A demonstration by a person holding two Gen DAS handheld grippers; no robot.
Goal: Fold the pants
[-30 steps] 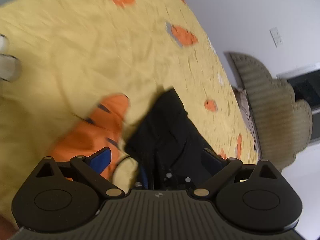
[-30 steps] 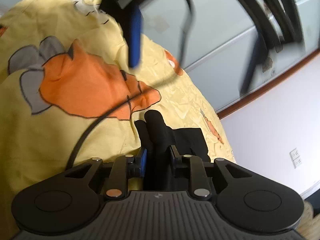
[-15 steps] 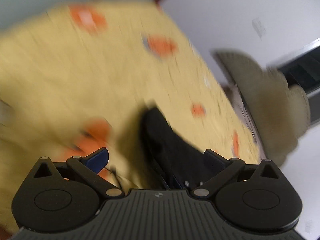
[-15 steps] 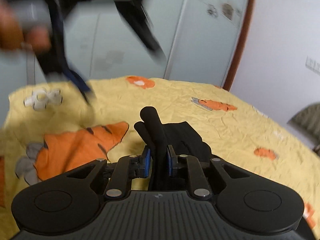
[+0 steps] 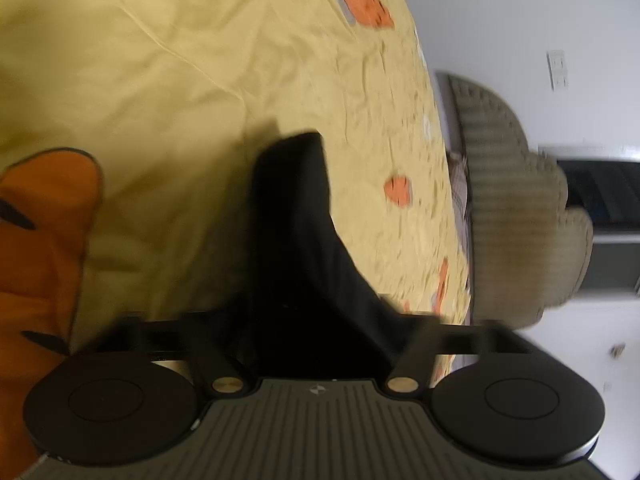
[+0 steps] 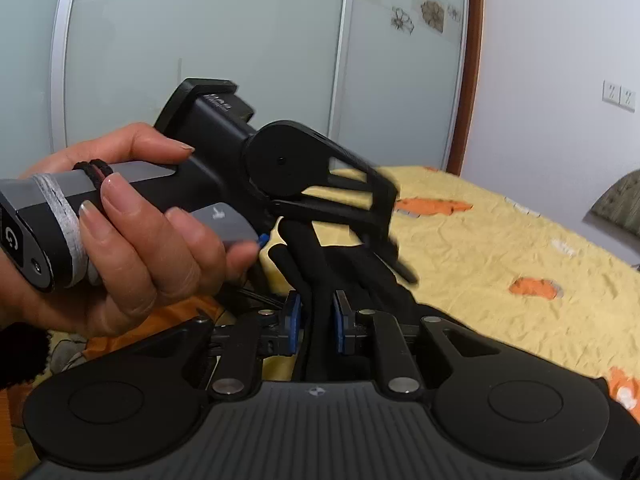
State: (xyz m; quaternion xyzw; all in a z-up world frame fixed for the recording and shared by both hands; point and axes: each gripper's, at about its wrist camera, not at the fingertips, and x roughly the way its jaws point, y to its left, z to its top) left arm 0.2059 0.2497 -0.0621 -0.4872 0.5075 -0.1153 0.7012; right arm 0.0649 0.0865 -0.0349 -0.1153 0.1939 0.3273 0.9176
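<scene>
Pants lie on the bed, one fold raised between the right gripper pads. Left gripper above the pants, left hand behind it. Wardrobe behind the bed

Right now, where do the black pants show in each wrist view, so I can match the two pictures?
Left wrist view: the black pants run from the bottom centre, between the left gripper's blurred fingers, up to mid-frame.
Right wrist view: the pants stand at lower centre, pinched between the right gripper's blue pads.
Shared landmark: the yellow bedsheet with orange prints lies under them in both.
</scene>
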